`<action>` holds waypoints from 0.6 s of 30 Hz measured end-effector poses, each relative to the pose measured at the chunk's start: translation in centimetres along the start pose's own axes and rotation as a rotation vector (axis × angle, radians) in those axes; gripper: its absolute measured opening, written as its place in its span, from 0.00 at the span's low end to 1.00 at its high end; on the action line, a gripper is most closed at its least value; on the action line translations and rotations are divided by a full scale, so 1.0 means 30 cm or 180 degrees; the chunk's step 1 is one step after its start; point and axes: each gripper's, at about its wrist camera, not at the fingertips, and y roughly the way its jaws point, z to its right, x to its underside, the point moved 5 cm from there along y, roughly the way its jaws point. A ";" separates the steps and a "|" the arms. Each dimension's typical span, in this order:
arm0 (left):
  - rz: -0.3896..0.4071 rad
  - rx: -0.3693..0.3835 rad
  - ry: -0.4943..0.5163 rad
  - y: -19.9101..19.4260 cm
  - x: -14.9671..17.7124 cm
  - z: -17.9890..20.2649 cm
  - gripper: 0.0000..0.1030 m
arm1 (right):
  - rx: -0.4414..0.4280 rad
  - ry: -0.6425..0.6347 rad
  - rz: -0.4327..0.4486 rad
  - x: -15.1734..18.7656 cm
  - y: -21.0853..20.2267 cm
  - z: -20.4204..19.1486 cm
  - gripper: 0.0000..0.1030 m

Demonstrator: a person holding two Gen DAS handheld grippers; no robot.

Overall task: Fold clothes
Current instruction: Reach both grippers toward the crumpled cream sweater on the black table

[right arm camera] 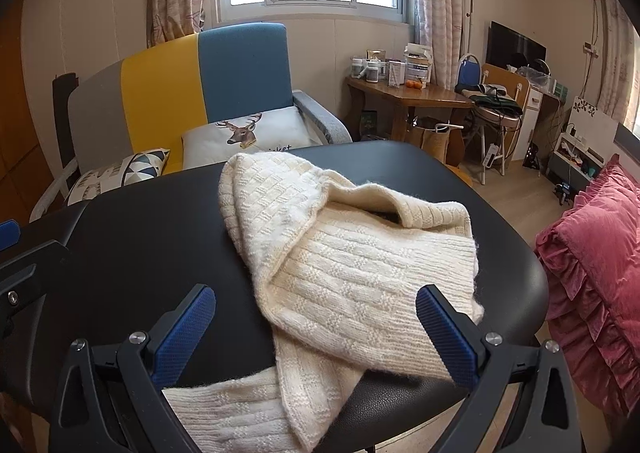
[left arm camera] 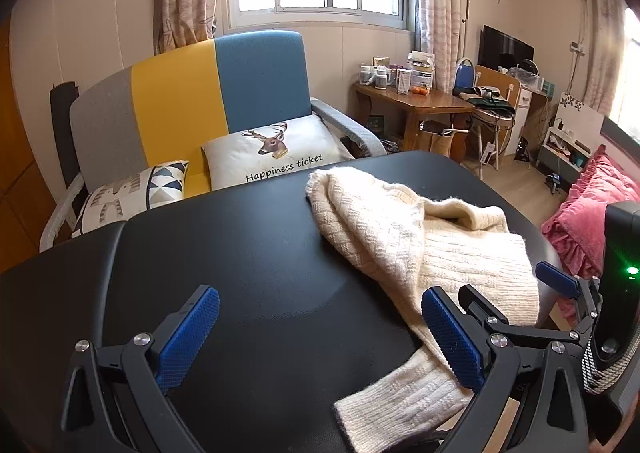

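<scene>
A cream knitted sweater (left arm camera: pixel 424 253) lies crumpled on the right half of a black table (left arm camera: pixel 248 253); a sleeve end hangs toward the near edge. My left gripper (left arm camera: pixel 320 337) is open and empty, hovering over bare tabletop left of the sweater, its right finger beside the sleeve. The right gripper (left arm camera: pixel 560 285) shows at the right edge of the left wrist view. In the right wrist view the sweater (right arm camera: pixel 360 261) fills the table (right arm camera: pixel 152 229) centre, and my right gripper (right arm camera: pixel 316 337) is open just above its near part, holding nothing.
A grey, yellow and blue sofa (left arm camera: pixel 192 93) with two cushions stands behind the table. A wooden desk (left arm camera: pixel 416 101) with bottles is at the back right. A pink ruffled bed cover (right arm camera: pixel 596 277) lies close on the right.
</scene>
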 end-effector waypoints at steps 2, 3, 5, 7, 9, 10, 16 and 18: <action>-0.0022 0.0027 -0.0010 0.005 0.003 0.004 0.99 | -0.0005 0.0012 -0.0008 0.006 0.001 0.003 1.00; -0.0034 0.0041 -0.0015 0.008 0.004 0.006 0.99 | -0.0007 0.0018 -0.0012 0.009 0.001 0.005 1.00; -0.0056 0.0068 -0.0025 0.013 0.007 0.010 0.99 | -0.0004 0.0018 -0.0013 0.013 0.003 0.008 1.00; -0.0079 0.0095 -0.0036 0.019 0.009 0.014 0.99 | 0.0008 0.0006 -0.0025 0.010 0.000 0.005 1.00; -0.0088 0.0202 -0.0059 0.021 0.020 0.006 0.99 | 0.0030 -0.0020 -0.0047 0.007 0.002 -0.002 1.00; -0.0104 0.0259 -0.0069 0.024 0.028 0.006 1.00 | 0.0047 -0.0039 -0.0045 0.009 0.005 -0.006 1.00; -0.0245 0.0627 -0.0171 0.052 0.094 -0.007 1.00 | 0.0069 -0.0098 -0.0032 0.008 0.005 -0.028 1.00; -0.0268 0.0635 -0.0198 0.055 0.113 -0.015 1.00 | 0.0061 -0.0112 -0.0040 0.009 0.008 -0.036 1.00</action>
